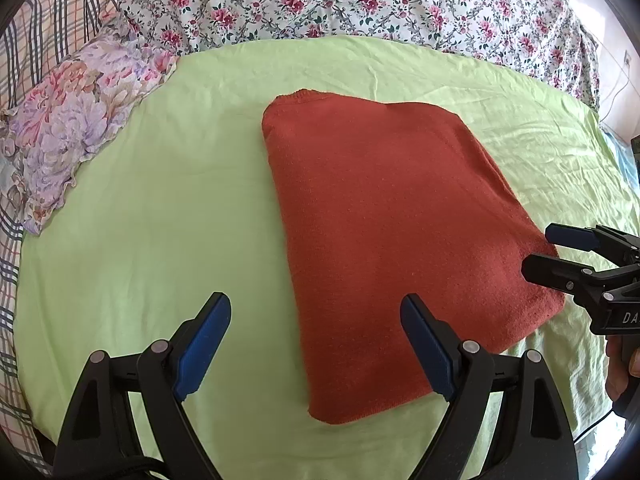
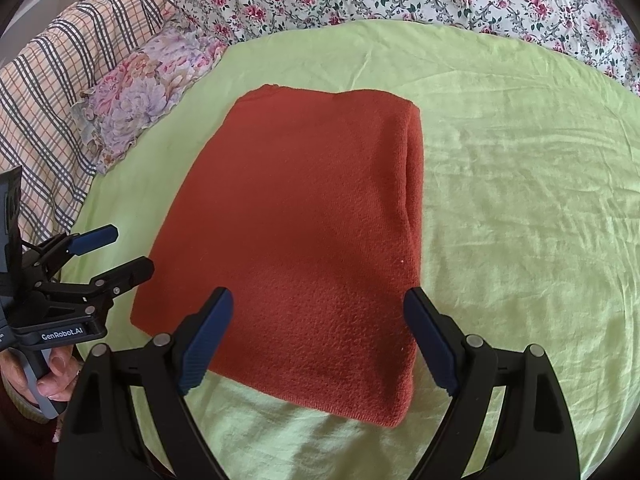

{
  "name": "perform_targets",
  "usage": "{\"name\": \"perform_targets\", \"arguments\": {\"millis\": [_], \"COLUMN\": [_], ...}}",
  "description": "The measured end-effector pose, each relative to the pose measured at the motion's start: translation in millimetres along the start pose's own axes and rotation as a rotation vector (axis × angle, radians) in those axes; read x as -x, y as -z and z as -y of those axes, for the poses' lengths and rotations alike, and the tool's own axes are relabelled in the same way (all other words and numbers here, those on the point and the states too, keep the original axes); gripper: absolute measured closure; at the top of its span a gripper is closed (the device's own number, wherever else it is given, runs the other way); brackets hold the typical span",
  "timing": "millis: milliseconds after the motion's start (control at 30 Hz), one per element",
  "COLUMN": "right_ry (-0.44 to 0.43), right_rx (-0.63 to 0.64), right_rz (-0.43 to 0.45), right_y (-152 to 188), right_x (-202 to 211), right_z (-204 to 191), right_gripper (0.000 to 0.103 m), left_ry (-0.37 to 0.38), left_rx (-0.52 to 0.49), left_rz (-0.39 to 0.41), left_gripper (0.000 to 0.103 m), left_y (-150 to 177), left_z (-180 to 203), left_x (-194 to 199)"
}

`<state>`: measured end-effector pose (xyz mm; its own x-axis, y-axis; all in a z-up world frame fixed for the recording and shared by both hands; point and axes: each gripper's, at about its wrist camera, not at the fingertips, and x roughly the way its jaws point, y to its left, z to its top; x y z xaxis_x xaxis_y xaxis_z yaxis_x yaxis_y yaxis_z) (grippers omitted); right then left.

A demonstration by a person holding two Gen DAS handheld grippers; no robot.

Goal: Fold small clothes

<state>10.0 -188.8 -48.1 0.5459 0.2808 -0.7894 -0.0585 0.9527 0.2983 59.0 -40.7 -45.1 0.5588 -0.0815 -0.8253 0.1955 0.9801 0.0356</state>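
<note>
A rust-red knit garment [image 1: 392, 232] lies folded into a neat rectangle on the green sheet [image 1: 160, 220]; it also shows in the right wrist view [image 2: 304, 240]. My left gripper [image 1: 316, 312] is open and empty, held above the garment's near left corner. My right gripper [image 2: 318, 308] is open and empty above the garment's near edge. In the left wrist view the right gripper [image 1: 540, 252] shows at the right, over the garment's right edge. In the right wrist view the left gripper [image 2: 128, 252] shows at the left, beside the garment's left edge.
A flowered pillow [image 1: 76, 120] lies at the left of the green sheet [image 2: 520, 200]. A rose-print cover [image 1: 360, 0] runs along the back. A checked blanket [image 2: 52, 80] lies at the far left. A cable [image 1: 616, 88] hangs at the right wall.
</note>
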Motion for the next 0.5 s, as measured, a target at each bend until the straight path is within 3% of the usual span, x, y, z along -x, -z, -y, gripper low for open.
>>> {"name": "perform_targets", "arguments": {"millis": [500], "right_ry": [0.001], "right_rx": [0.001], "right_rz": [0.003], "right_y": [0.1], "right_x": [2.0], "right_z": [-1.7], "right_gripper": [0.016], "left_ry": [0.000], "left_rx": [-0.015], "left_rz": [0.007], "left_gripper": [0.016], "left_y": [-1.8], "left_z": [3.5], "left_x": [2.5]}}
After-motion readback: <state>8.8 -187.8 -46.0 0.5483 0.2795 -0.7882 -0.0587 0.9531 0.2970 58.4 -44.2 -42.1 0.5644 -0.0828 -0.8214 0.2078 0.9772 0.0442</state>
